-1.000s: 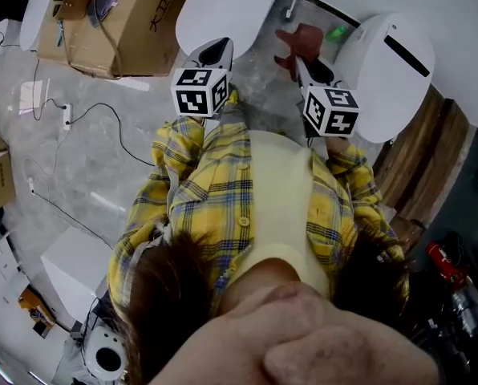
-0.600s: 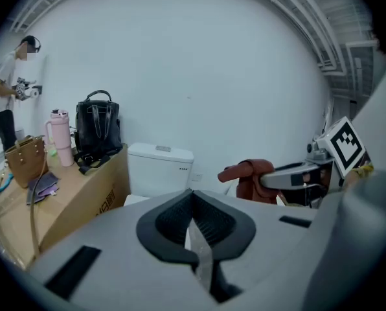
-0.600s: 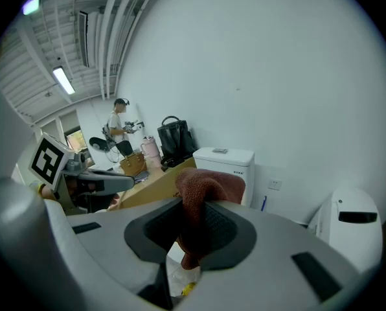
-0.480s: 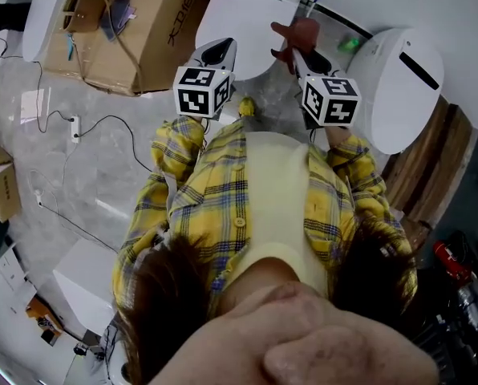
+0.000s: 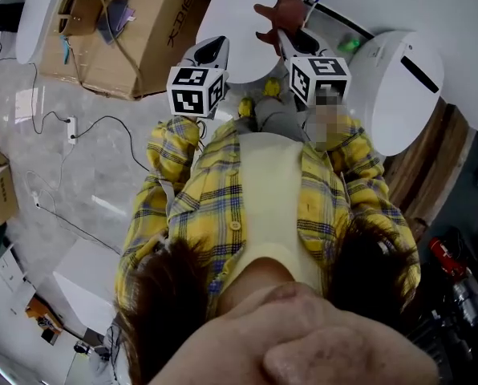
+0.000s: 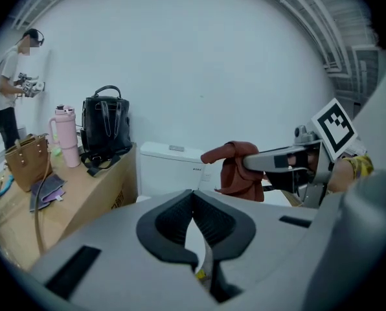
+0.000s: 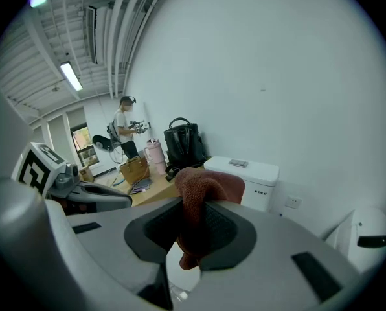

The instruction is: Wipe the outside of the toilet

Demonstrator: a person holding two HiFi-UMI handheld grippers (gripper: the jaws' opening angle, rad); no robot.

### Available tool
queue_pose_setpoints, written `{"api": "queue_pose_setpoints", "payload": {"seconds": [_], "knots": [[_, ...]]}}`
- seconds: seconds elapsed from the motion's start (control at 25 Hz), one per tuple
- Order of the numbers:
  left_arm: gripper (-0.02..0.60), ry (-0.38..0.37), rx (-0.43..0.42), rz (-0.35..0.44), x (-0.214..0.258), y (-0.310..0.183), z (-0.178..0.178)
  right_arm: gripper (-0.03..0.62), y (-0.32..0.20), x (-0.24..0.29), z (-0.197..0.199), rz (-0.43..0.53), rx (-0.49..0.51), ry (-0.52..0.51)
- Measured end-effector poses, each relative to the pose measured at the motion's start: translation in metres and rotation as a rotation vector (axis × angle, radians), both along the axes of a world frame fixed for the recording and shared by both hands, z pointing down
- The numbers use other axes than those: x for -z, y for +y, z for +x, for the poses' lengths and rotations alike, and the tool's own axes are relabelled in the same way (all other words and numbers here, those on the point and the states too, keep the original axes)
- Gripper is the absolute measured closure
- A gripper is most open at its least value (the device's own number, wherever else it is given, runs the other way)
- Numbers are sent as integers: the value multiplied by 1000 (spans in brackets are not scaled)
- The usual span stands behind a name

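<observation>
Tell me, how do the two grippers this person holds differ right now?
The right gripper is shut on a reddish-brown cloth, while the left gripper is shut with nothing in it. In the head view, the right gripper reaches farther forward than the left gripper. What they share: each carries a cube with square markers, and both point toward the white toilet.

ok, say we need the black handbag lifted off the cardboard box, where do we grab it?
Probably by the handles, coming from above. The black handbag stands upright by the wall and its handles arch clear of its top. The pink tumbler stands close at its left, so a side approach looks crowded.
</observation>
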State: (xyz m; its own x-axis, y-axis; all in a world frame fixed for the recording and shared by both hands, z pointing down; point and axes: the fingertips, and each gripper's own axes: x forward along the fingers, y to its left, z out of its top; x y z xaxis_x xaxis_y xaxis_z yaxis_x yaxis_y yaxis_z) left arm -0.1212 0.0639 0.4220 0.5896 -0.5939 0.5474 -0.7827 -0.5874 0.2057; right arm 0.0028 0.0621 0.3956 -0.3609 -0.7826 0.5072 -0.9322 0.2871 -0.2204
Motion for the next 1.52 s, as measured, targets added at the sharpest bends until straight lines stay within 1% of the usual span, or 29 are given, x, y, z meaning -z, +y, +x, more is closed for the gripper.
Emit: {"api": "queue_pose_setpoints", "payload": {"seconds": [0.28, 0.4, 0.6, 0.92, 1.16, 1.28, 1.52], "knots": [[572, 3, 81, 18, 3, -47, 6, 510, -69, -12, -4, 11, 61, -14], [572, 11, 101, -1, -3, -67, 12, 510, -99, -20, -5, 3, 96, 1], [572, 2, 134, -32, -16, -95, 18, 510, -147, -35, -9, -18, 137, 4], [572, -20, 203, -31, -23, -135, 12, 510, -221, -54, -17, -19, 171, 8], [572, -24, 238, -29, -29, -157, 9, 510, -270, -65, -29, 14, 200, 51], [572, -25, 256, -37, -34, -159, 11, 510, -294, -69, -34, 29, 210, 64], [572, -28, 279, -61, -43, -163, 11, 510, -333, -82, -38, 7, 193, 72]]}}
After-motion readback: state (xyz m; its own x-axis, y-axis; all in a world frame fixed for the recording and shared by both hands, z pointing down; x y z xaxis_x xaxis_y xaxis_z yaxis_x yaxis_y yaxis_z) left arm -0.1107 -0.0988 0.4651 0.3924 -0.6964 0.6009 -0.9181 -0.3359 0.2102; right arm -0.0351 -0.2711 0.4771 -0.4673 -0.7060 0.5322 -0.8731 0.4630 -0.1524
